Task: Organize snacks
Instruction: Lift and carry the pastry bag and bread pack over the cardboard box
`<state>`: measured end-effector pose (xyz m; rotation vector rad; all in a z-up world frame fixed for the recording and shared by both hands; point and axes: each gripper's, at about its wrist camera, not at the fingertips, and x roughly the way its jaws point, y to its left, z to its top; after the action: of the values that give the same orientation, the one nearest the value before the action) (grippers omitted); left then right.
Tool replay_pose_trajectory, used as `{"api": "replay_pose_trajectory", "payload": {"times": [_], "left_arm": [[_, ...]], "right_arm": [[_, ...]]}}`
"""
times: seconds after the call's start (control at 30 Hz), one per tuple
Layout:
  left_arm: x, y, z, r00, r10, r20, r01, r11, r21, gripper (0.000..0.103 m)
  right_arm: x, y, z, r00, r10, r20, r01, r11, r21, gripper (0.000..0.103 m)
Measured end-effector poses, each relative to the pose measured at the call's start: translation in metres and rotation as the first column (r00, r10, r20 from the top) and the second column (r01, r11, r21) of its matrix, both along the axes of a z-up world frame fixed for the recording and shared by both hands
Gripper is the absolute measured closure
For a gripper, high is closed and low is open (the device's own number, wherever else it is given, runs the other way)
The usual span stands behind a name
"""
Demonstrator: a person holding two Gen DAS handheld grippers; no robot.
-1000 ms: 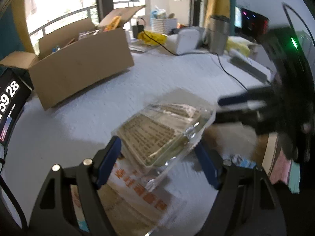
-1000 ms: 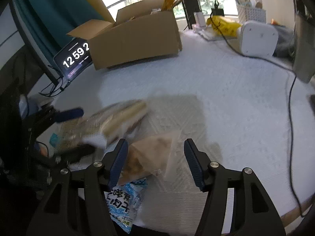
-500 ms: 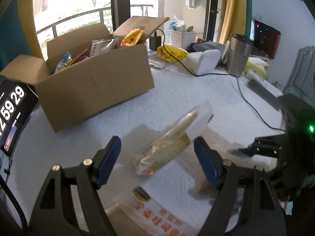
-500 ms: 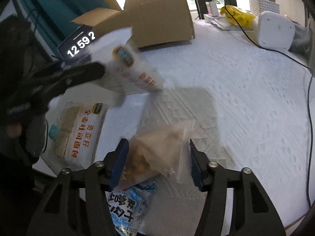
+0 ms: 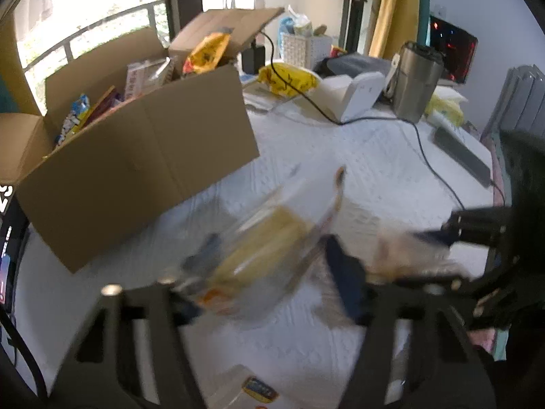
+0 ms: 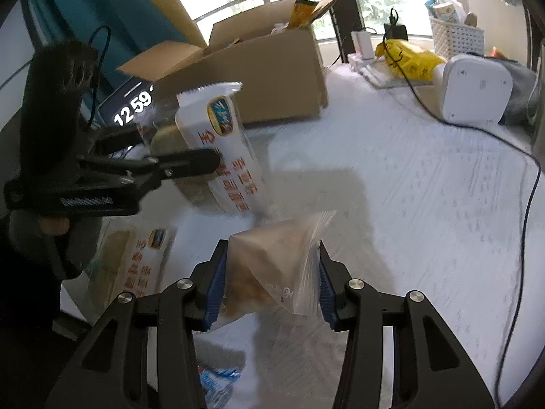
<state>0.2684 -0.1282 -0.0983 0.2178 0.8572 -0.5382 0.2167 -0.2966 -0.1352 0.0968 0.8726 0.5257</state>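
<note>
The right gripper (image 6: 270, 281), angled downward, has just closed on a translucent triangular snack pouch (image 6: 272, 262); the left gripper (image 6: 190, 151) clamps a white bread pack (image 6: 221, 146).

**Black hand-held grippers with blue-padded fingers**

The right gripper (image 6: 270, 281) is built of matte black plastic: two angular arms with triangular cut-outs, each carrying two round silver screw heads near the joints. Its fingers (image 6: 215, 284) end in blue ribbed pads set on the inner faces. The left gripper (image 5: 272, 272) has the same black frame and silver screws, with dark blue pads, blurred in its own camera. Seen from the right wrist view, the left gripper has long slim black fingers, small screws along its body, faint grey lettering on the side of the housing and a thin black cable looping above it. A dark fuzzy sleeve (image 6: 54, 78) covers the arm behind it.
</note>
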Motion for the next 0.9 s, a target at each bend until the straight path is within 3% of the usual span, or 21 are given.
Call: {"api": "replay_pose_trajectory", "payload": {"times": [0.37, 0.63, 0.9], "left_arm": [[-0.001, 0.01, 0.01, 1.0, -0.006, 0.016, 0.007, 0.998, -0.068, 0.081], [-0.009, 0.025, 0.033, 0.998, 0.013, 0.06, -0.005, 0.991, -0.136, 0.083], [-0.009, 0.066, 0.058, 0.988, 0.102, 0.118, -0.079, 0.979, -0.189, 0.083]], "right_arm": [[0.025, -0.01, 0.019, 0.998, -0.037, 0.041, 0.037, 0.999, -0.006, 0.054], [0.036, 0.002, 0.046, 0.995, -0.026, 0.101, 0.028, 0.999, -0.026, 0.054], [0.054, 0.019, 0.076, 0.984, -0.005, 0.176, 0.012, 0.999, -0.042, 0.054]]}}
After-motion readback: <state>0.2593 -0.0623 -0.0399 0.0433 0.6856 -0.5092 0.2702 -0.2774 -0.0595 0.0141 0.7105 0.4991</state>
